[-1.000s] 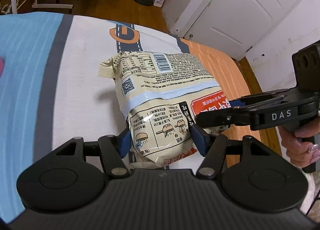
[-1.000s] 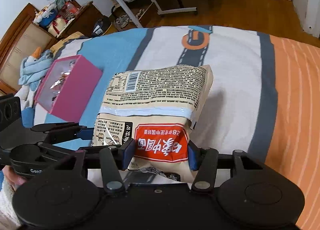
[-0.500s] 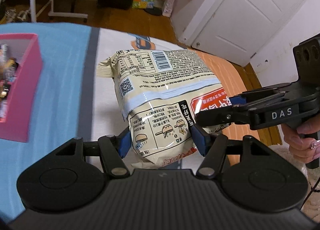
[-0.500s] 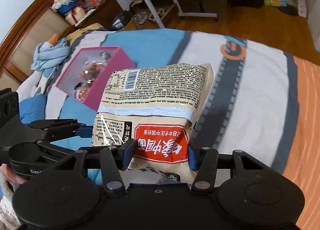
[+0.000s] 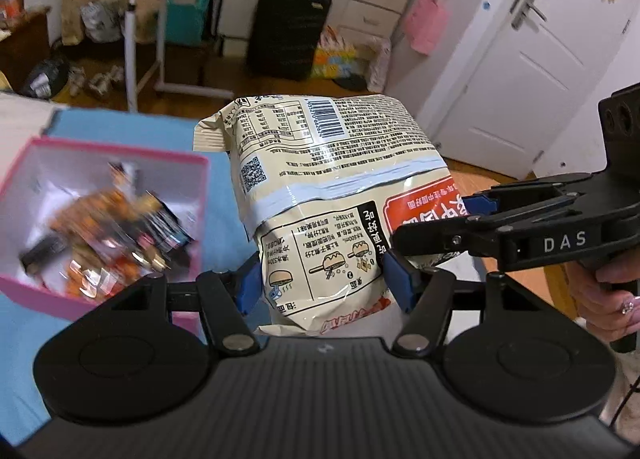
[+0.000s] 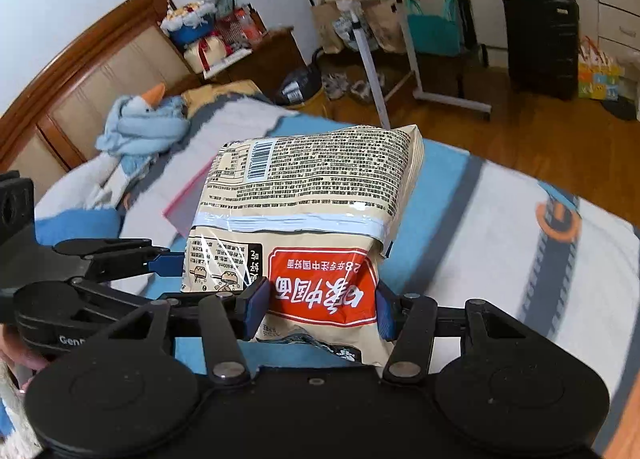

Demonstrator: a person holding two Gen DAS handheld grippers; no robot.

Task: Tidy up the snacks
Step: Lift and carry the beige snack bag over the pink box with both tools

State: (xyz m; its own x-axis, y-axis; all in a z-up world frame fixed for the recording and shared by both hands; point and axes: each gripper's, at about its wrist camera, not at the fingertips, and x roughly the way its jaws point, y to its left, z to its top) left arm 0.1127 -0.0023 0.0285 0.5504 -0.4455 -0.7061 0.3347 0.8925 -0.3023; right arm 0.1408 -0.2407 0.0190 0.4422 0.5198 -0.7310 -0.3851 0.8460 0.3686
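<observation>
We hold a crinkly, glossy cream plastic noodle bag [image 5: 320, 195] with a red label, pinched at its near end between the blue pads of both the left claw [image 5: 325, 285] and the right claw [image 6: 318, 309], each half-closed on it. Since a second ago it has risen off the striped bedspread [image 6: 500, 227] and now hangs beside the pink rectangular box [image 5: 24, 287] of shiny wrappers, to its right.
</observation>
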